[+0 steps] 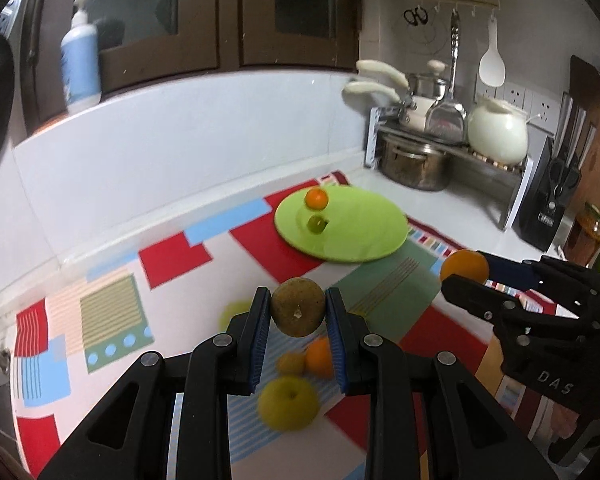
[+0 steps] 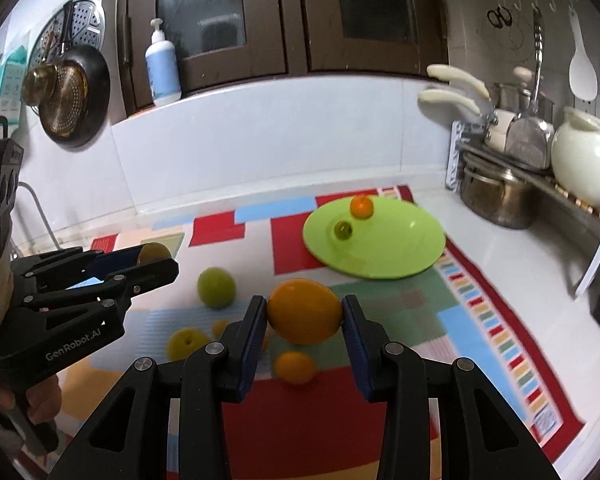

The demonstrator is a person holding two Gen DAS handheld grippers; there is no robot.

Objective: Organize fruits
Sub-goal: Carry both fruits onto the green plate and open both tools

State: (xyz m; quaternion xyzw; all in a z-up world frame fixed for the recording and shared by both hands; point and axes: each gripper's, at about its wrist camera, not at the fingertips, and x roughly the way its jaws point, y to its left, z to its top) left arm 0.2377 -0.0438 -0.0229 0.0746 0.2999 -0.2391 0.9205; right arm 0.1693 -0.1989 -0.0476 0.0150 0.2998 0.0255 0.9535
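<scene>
I count two fruits on the green plate: a small orange toward the far rim and a small green fruit just in front of it, the two apart. Two more are up in my grip: my left gripper has its jaws pinching a brownish pear by its sides, and my right gripper has its jaws pinching a big orange the same way. Both fruits hang clear above the mat.

Down on the mat lie four loose fruits: a green one, a yellow-green apple, a tiny orange one between them, and a mid-sized orange nearest me. They are blurred.

The mat is a patchwork of red, blue, green and white blocks, spread on a white worktop against a white tiled wall. The plate sits on the mat's far right part. Dark cabinets hang above; a pump bottle stands on the ledge. Right of the plate a rack carries pots and a white jug.

Both grippers point forward and downward, side by side. A hand grips the left handle.
</scene>
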